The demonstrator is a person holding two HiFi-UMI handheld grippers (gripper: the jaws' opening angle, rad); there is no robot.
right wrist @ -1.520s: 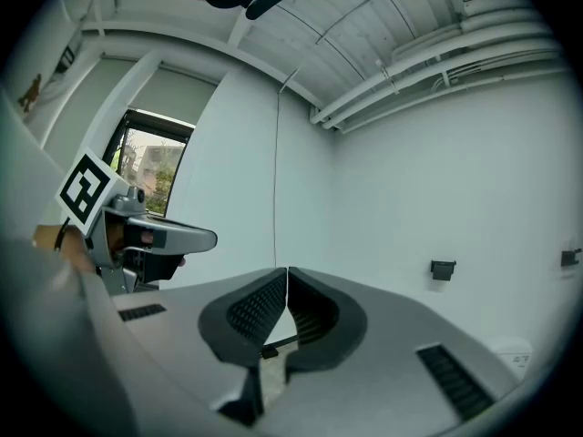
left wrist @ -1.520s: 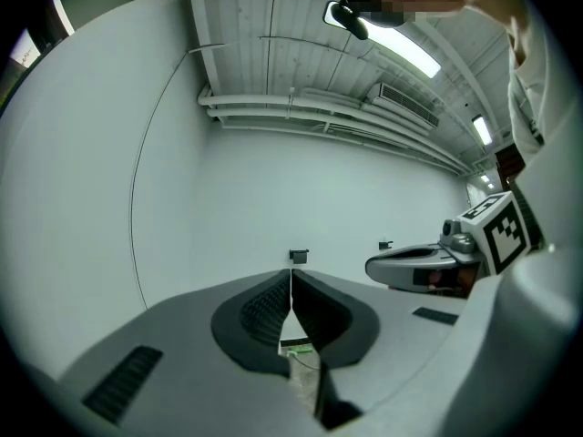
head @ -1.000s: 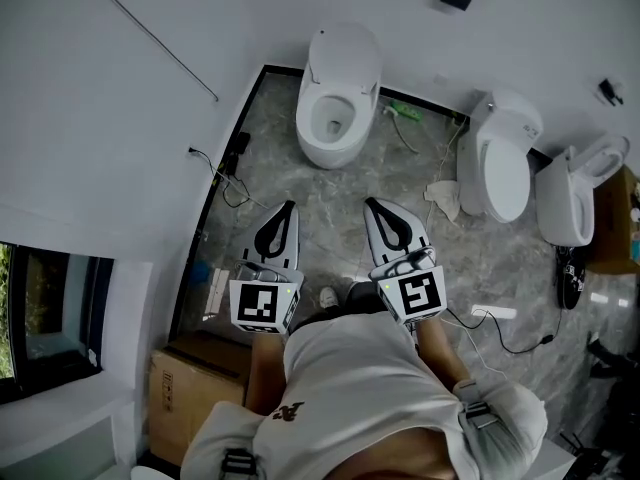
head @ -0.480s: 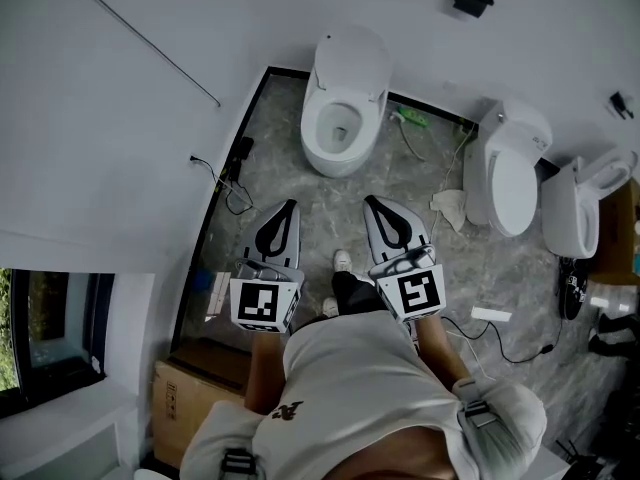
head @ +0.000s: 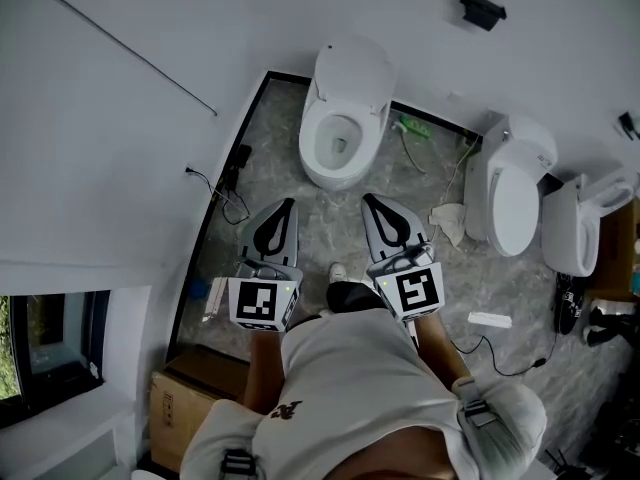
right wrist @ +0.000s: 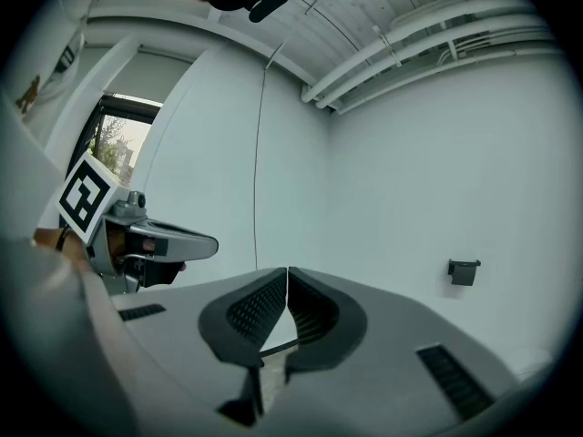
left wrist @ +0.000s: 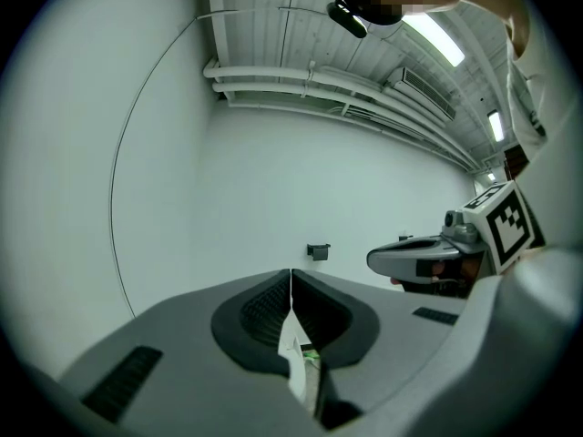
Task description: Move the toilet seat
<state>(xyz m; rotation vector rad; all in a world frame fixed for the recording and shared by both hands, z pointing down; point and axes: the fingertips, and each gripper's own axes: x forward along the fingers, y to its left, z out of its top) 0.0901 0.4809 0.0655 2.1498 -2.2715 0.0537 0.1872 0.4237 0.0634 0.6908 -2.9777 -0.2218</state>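
Note:
A white toilet (head: 343,118) stands against the far wall with its bowl open and its lid (head: 356,66) raised at the back. I cannot tell the seat ring apart from the rim. My left gripper (head: 288,204) and right gripper (head: 368,200) point level toward it, side by side, both short of the bowl and touching nothing. The left gripper view shows its jaws (left wrist: 291,276) closed together and empty, with the right gripper (left wrist: 421,260) beside them. The right gripper's jaws (right wrist: 287,273) also meet with nothing between them.
Two more white toilets (head: 512,196) (head: 578,226) stand at the right. Cables (head: 230,186), a green item (head: 412,126), crumpled white paper (head: 447,220) and a white strip (head: 490,320) lie on the marble floor. A cardboard box (head: 190,388) sits near left. A black bracket (head: 482,9) hangs on the wall.
The person has stepped forward, carrying both grippers with them: the open toilet now lies nearer to the gripper tips in the head view. A foot has shifted under the body. Both jaws stayed closed.

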